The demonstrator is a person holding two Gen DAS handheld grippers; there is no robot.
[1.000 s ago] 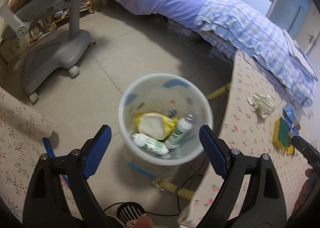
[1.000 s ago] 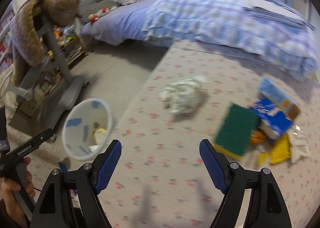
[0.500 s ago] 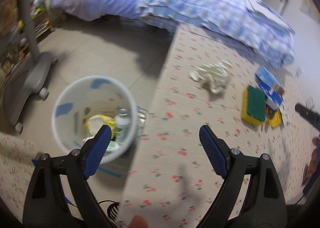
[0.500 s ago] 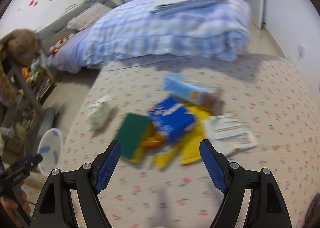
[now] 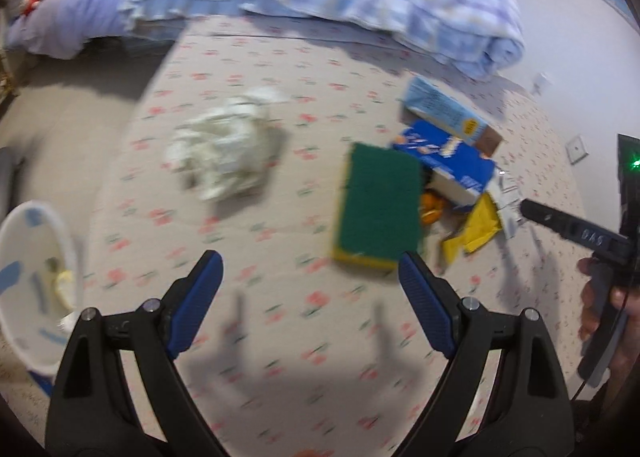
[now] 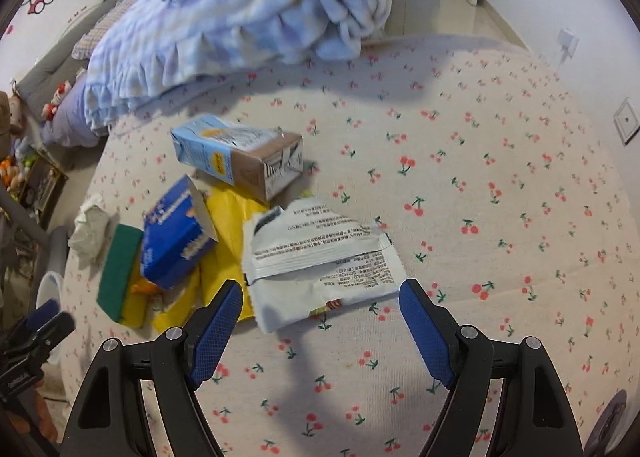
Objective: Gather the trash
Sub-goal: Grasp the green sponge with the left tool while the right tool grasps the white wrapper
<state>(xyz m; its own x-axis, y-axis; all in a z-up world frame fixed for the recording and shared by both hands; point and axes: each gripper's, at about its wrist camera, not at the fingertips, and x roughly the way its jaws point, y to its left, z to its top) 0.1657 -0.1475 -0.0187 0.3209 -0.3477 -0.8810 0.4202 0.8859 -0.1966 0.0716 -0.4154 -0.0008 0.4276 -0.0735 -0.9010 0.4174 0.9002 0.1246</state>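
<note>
You've swung both grippers off the bin (image 5: 28, 289) to the trash pile: right gripper (image 6: 320, 321) wide open, empty, over the torn wrapper (image 6: 320, 257) (grab next); left gripper (image 5: 310, 301) same w/ nothing held.

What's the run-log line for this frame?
left claw: open, empty | right claw: open, above torn wrapper | bin: partly filled

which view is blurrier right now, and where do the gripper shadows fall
Left wrist view is smeared: crumpled tissue and sponge look soft. Right wrist view is sharp; wrapper print shows. Both views show shadows on the tablecloth just ahead of the fingers.
</note>
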